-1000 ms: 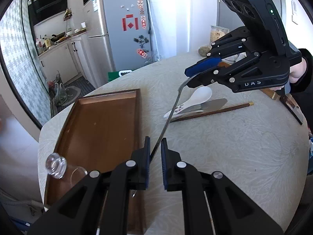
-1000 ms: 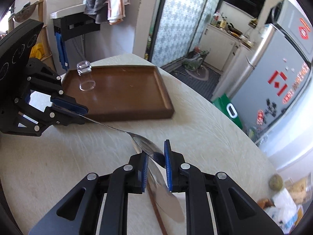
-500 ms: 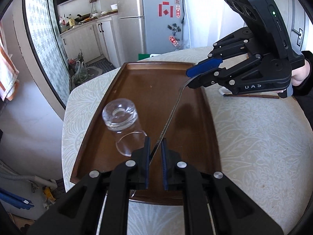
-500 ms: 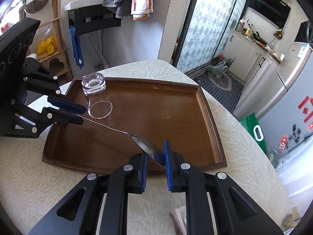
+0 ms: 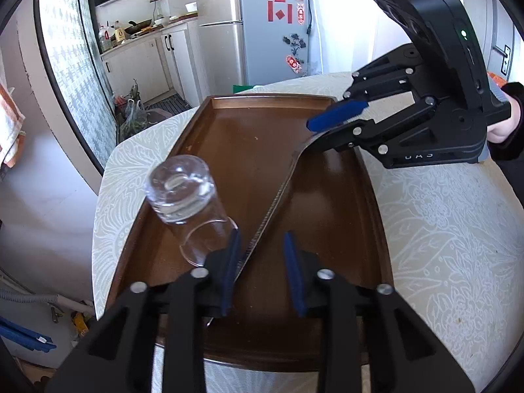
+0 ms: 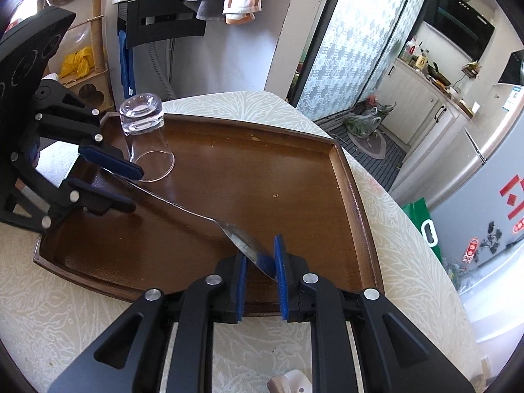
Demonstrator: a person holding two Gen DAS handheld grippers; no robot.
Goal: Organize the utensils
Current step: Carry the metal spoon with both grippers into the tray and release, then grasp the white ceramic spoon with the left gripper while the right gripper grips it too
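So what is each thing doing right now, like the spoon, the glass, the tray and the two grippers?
Spoon: lifted over the tray, bowl end between the right gripper's fingers, handle between the left gripper's open fingers.
Glass: upside down on the tray, empty.
Tray: flat on the table, holding only the glass.
Left gripper: open, fingers apart around the spoon handle.
Right gripper: nearly closed on the spoon's bowl end.
Table: covered with a patterned cloth.
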